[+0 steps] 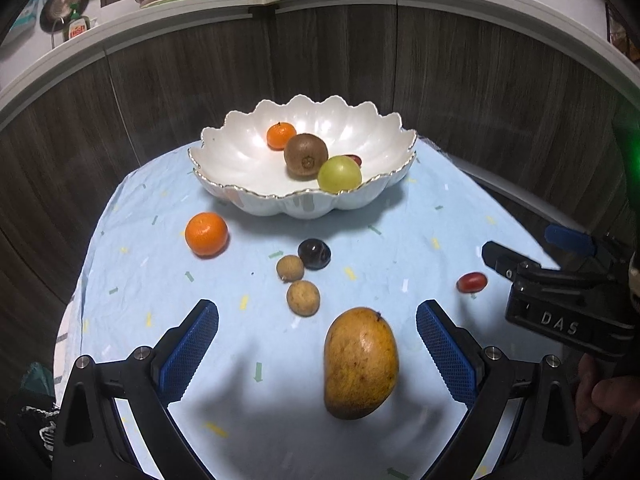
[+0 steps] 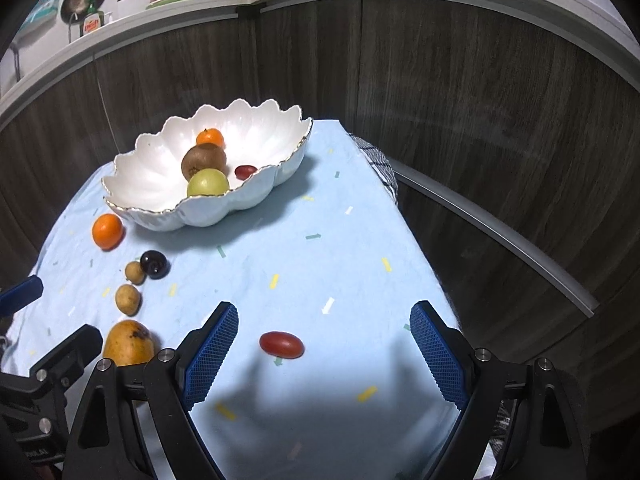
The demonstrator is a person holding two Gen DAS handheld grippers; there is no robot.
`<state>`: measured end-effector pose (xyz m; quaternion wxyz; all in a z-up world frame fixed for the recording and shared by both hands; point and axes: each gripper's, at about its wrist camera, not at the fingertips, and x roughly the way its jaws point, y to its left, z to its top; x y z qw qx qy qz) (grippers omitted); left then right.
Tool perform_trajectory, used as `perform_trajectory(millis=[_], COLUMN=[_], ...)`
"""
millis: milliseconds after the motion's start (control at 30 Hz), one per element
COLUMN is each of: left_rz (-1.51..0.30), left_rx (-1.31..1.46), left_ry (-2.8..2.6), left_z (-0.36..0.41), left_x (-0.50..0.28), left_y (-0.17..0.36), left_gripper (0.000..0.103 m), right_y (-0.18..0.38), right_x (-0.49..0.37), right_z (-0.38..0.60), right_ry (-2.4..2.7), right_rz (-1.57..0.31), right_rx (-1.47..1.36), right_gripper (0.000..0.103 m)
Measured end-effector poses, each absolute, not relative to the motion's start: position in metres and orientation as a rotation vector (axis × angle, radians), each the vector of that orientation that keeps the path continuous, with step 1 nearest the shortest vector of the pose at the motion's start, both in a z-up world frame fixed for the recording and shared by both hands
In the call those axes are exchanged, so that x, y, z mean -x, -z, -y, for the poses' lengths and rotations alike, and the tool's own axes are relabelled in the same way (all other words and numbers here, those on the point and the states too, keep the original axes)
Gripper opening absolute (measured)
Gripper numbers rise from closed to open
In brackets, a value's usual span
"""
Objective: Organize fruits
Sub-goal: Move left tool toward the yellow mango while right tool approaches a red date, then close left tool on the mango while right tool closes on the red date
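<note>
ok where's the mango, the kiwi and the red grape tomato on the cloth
mango (image 1: 361, 364), left wrist view, middle of its yellow skin
kiwi (image 1: 306, 155), left wrist view, centre of its brown side, in the bowl
red grape tomato (image 2: 281, 344), right wrist view, middle of its top, on the cloth

Mango (image 1: 361, 364) between open jaws

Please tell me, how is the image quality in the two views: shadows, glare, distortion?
Left wrist view: strong fisheye bending of the counter edge, a dark shadow on the cloth near the mango, green glare at the right border. Right wrist view: same bending, a shadow under the open right gripper, soft sheen inside the bowl.
</note>
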<state>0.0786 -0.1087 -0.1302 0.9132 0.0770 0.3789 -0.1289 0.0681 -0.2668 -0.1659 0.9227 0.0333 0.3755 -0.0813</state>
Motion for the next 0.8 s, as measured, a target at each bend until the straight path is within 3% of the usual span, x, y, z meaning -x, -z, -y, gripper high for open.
perform_trajectory(millis=[600, 800], left_rz=[-0.789, -0.804], left_rx=[-0.187, -0.198], left_ry=[0.307, 0.312], left_z=[0.117, 0.119], left_x=[-0.072, -0.073], left_y=[0.158, 0.166], left_gripper=[0.098, 0.09], right_y=[0.184, 0.188], right_x=[-0.075, -0.078], right_z=[0.262, 0.255], right_ry=[0.145, 0.119], right_rz=[-0.791, -0.799], right_rx=[-0.034, -0.012], right_gripper=[0.087, 0.081])
